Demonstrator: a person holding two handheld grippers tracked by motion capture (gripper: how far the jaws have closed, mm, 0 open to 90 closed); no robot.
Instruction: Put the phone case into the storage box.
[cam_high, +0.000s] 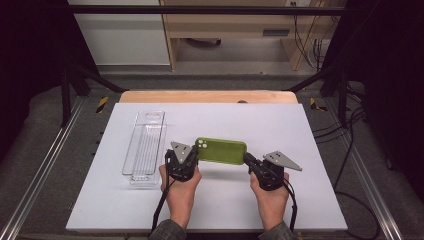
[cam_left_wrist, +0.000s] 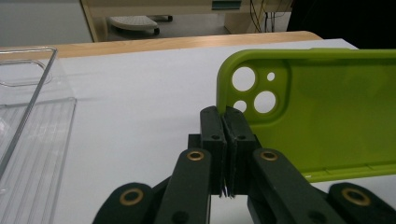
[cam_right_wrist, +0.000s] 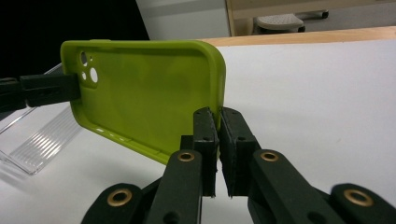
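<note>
White sheet covers the surface (cam_high: 280, 200), w/ a wooden edge at the far side and grey floor beyond.

Green phone case (cam_high: 221, 150) is held up off the sheet between the 2 grippers, long side running from 1 to the other, open inside facing the person. Its camera-hole end sits at the left gripper (cam_high: 194, 153); its plain rounded end sits at the right gripper (cam_high: 247, 159).

Left gripper view: fingers (cam_left_wrist: 214, 130) closed tight, pinching the case's rim at the corner just below the 3 camera holes; the rest of the case stretches off to the right of them.

Right gripper view: fingers (cam_right_wrist: 204, 133) nearly together, w/ the case's rim running down into the slim gap between them at the lower corner; the case extends left of them to the other gripper's fingers at the far end.

Clear plastic tray (cam_high: 145, 148) lies flat on the sheet, just beyond the left gripper's outer side, not touching the case.
</note>
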